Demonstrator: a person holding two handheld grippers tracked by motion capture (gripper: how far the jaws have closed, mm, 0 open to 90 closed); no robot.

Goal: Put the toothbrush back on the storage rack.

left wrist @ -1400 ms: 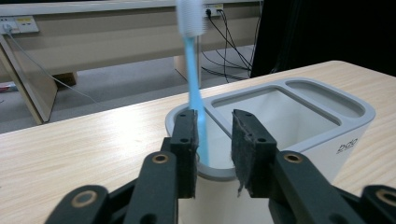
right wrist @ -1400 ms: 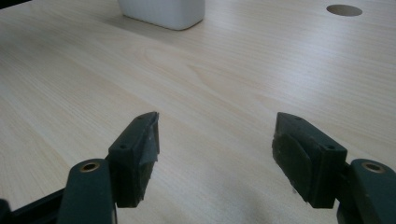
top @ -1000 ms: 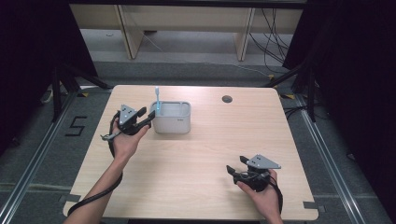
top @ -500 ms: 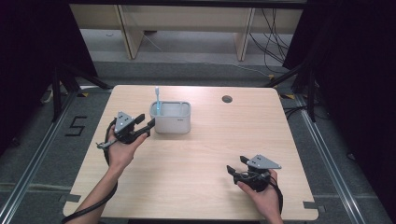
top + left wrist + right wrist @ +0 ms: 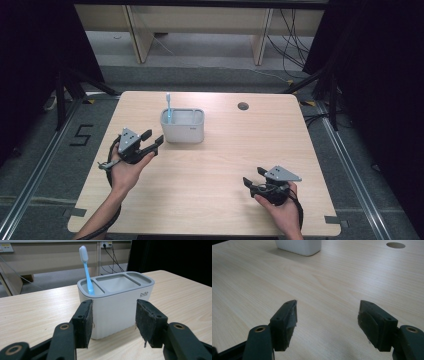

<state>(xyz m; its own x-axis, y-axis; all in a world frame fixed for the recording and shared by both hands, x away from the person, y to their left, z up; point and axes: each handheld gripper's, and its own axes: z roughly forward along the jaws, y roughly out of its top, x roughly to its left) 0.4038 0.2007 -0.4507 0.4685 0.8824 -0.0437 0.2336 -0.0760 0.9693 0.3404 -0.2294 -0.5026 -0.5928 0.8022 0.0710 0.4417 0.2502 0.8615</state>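
**Both tools open and empty**

We see the white holder [image 5: 182,126] at the surface's [image 5: 215,165] 11 o'clock, blue toothbrush [image 5: 86,267] upright in an end compartment. Left tool [image 5: 154,141] gapes just beside it; right tool [image 5: 252,179] gapes at 5 o'clock, empty.

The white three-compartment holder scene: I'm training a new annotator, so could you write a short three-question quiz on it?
1. True or false: the blue toothbrush with a white head stands in an end compartment of the white plastic three-compartment holder.
2. Multiple choice: the left gripper is A) open, near the holder; B) shut on the toothbrush; C) shut on the holder.
3. Fill in: the right gripper is over the light wooden table, its fingers ____.

Key: 1 true; 2 A; 3 open, holding nothing.
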